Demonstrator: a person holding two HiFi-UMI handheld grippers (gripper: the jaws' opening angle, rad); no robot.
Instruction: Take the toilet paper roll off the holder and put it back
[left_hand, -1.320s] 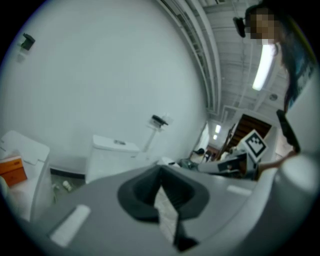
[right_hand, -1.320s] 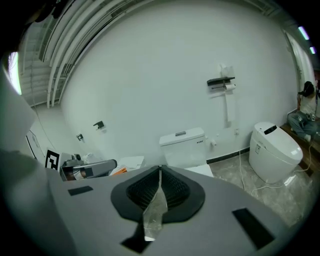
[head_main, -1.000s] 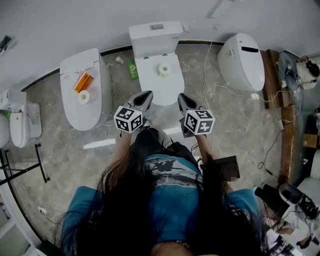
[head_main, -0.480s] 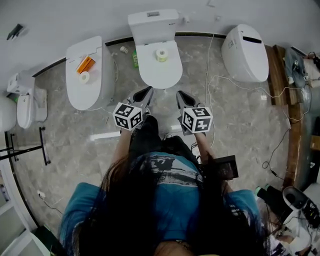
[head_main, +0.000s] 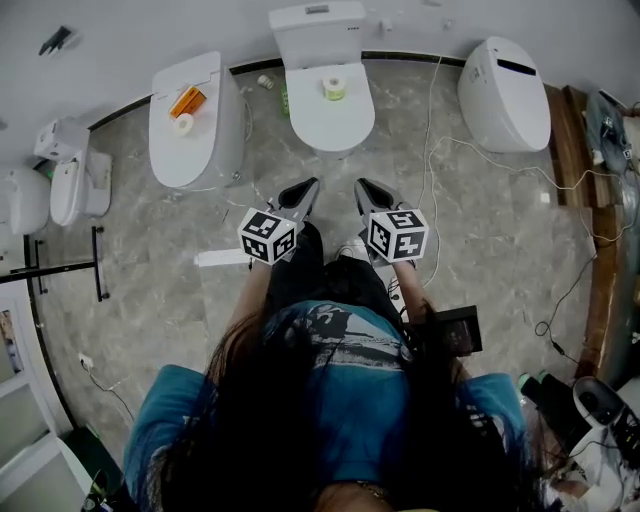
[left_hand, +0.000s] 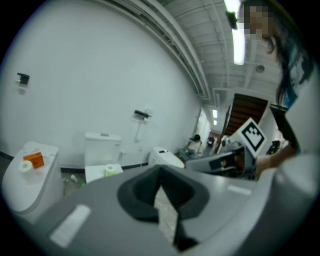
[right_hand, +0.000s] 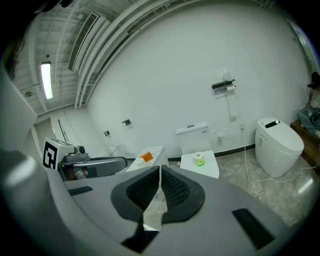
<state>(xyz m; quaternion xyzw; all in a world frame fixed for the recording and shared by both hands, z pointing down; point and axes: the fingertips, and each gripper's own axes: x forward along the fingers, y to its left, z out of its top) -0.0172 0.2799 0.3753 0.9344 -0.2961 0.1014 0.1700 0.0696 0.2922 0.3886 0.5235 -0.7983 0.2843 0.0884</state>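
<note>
Left tongs (head_main: 309, 184) and right tongs (head_main: 362, 186) have backed from the glossy oval toilet lid (head_main: 330, 125), black pads (right_hand: 175, 192) pressed together.

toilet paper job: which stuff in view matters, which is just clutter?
Job, likely: wall holder; roll on the middle toilet; left gripper and right gripper, both shut, empty.
Lying about: orange box; green bottle; right-hand toilet.

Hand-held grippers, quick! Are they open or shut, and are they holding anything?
Left hand-held gripper: shut, holding nothing.
Right hand-held gripper: shut, holding nothing.
</note>
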